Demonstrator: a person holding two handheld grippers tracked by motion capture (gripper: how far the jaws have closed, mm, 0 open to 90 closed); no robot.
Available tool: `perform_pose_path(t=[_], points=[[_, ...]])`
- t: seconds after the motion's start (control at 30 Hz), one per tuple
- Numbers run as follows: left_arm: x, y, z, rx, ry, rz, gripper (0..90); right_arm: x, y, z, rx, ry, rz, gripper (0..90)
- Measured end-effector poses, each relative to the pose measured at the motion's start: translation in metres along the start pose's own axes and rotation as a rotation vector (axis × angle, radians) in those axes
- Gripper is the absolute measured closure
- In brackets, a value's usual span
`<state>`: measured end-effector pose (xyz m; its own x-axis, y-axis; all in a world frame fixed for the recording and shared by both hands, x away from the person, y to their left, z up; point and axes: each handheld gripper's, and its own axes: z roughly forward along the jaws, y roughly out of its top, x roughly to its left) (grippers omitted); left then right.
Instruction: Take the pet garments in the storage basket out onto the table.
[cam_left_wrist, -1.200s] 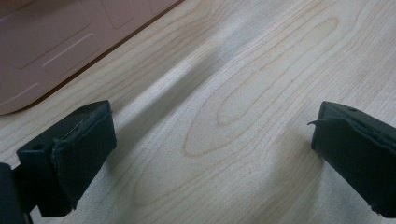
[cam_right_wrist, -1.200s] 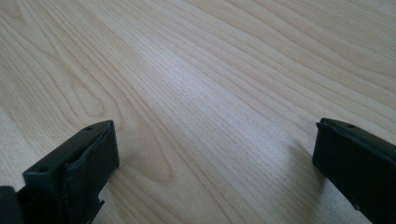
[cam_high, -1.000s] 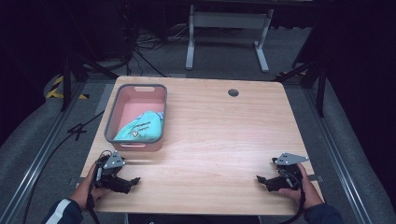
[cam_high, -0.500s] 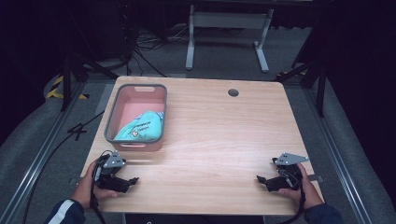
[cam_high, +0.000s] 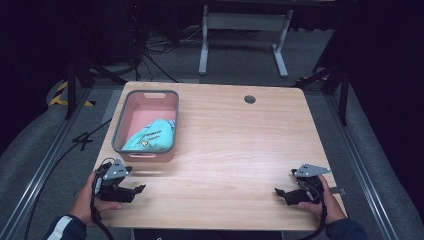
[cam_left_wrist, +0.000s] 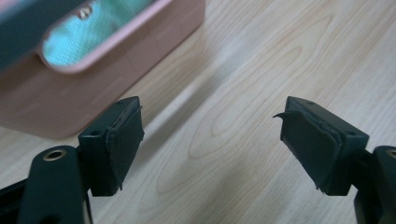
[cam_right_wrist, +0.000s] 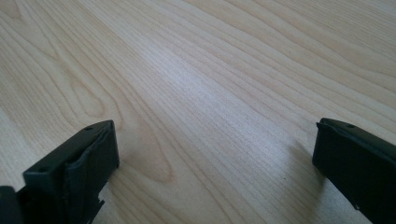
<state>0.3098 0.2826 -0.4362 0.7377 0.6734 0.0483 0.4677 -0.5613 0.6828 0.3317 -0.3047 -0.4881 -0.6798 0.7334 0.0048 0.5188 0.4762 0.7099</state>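
Observation:
A pink bin (cam_high: 127, 112) with a grey rim stands at the table's left, and a teal cloth (cam_high: 151, 136) lies in its near half. My left gripper (cam_high: 137, 189) rests on the table just in front of the bin, open and empty; the left gripper view looks past its jaws at the bin's near wall (cam_left_wrist: 70, 98), with the cloth (cam_left_wrist: 93, 30) showing through the handle slot. At the front right corner my right gripper (cam_high: 279, 193) rests on bare wood, open with nothing between its fingers (cam_right_wrist: 79, 163).
The wooden table (cam_high: 240, 145) has a round cable hole (cam_high: 250, 99) near its far edge. A white metal stand (cam_high: 242, 35) and dark cables lie on the floor beyond. A hand holds each gripper at the near edge.
My left gripper has shifted slightly toward the near left corner. The right gripper, bin and cloth have not moved.

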Motion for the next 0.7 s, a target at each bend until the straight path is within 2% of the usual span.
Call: perform_pose_path(t=[0.27,0.3,0.33,0.43,0.7], points=[[0.002,0.016,-0.019,-0.054,0.014,0.014,18.5,0.000,0.000,0.000,0.000,-0.001,0.000,0.6],[0.004,0.018,-0.022,-0.061,0.021,0.030,18.2,0.000,0.000,0.000,0.000,-0.001,0.000,0.6],[0.004,0.020,-0.025,-0.075,0.012,0.016,18.0,0.000,0.000,0.000,0.000,-0.001,0.001,0.6],[0.006,0.026,-0.032,-0.093,0.020,0.011,17.0,0.000,0.000,0.000,0.000,-0.001,0.001,0.6],[0.009,0.047,-0.046,-0.107,0.074,0.066,16.8,0.000,0.000,0.000,0.000,-0.003,0.001,0.6]])
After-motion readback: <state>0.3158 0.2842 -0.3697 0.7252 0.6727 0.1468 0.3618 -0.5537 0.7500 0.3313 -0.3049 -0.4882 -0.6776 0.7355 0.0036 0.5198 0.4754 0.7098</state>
